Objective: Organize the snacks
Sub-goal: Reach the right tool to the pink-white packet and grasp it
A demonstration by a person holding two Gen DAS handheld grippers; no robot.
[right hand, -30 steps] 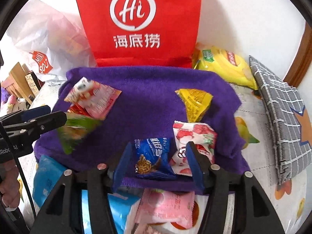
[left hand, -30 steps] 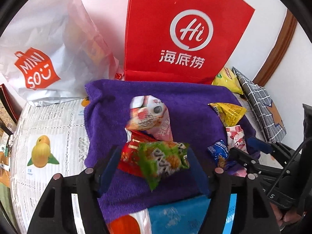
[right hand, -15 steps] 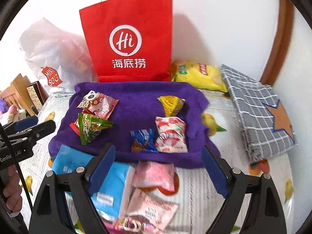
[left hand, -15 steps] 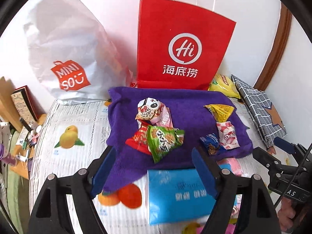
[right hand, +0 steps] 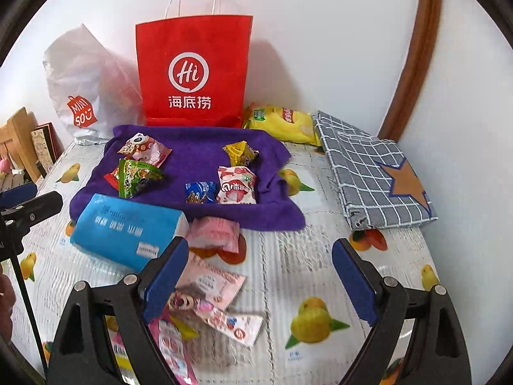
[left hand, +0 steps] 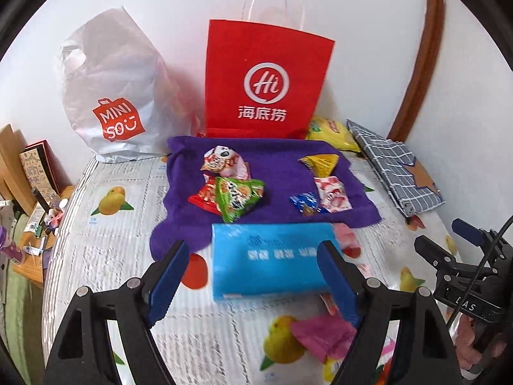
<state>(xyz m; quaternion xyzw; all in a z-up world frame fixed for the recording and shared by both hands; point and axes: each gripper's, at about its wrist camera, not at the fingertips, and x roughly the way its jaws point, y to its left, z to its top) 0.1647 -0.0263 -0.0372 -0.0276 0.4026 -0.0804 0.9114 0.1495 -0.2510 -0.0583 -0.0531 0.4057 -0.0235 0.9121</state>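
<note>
On the far left a white plastic bag (left hand: 109, 96) is seen, with a red paper bag (left hand: 266, 77) beside it against the wall. In front of them a purple towel (left hand: 279, 173) is spread on the fruit-print tablecloth (left hand: 109, 243). Six snack packets are counted on it: three piled at the left, among them a green packet (left hand: 239, 197), and three at the right, a yellow packet (left hand: 320, 163), a blue packet (left hand: 304, 202) and a red-and-white packet (left hand: 333, 194). One blue tissue pack (left hand: 272, 260) lies just near the towel, and pink packets (right hand: 214, 234) are scattered nearer still; about four are made out, the nearest partly hidden. One yellow chip bag (right hand: 282, 122) and one checked cloth (right hand: 372, 173) lie at the far right.

The left gripper (left hand: 253, 279) is held with its jaws spread and empty; the right gripper (right hand: 259, 279) likewise carries nothing.

Slips are likely: the crinkly packets overlap, so two could be pinched together, or the towel snagged and dragged. The left pile could be toppled.
</note>
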